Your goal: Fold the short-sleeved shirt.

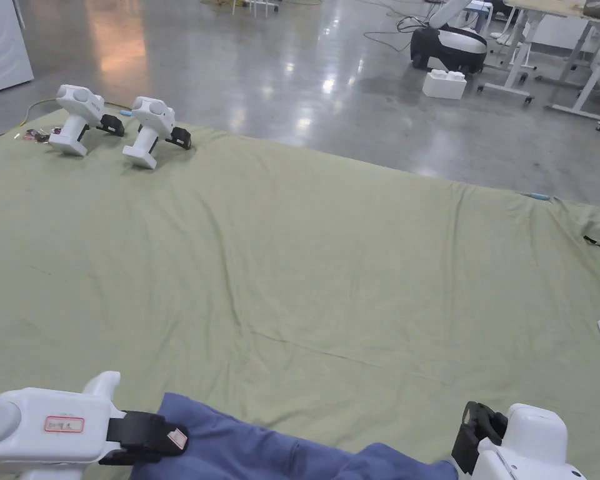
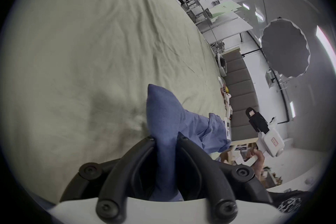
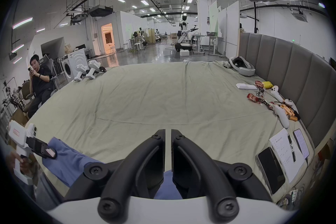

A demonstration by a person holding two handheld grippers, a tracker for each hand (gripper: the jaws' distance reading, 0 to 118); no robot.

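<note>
Shirt gripped at the near edge of the bed, ready to be drawn out flat.

The wide bed under a pale green sheet (image 1: 330,262) lies bare across its middle, likely kept free as room for spreading; the crumpled blue short-sleeved cotton shirt (image 1: 261,447) sits bunched at its near edge, between the two tools. The white left gripper (image 2: 166,138) has its black jaws closed on a raised fold of the shirt, probably to lift a corner. The white right gripper (image 3: 168,137) shows jaws nearly together with a thin gap; blue cloth lies beneath them, but whether they pinch it cannot be told.
</note>
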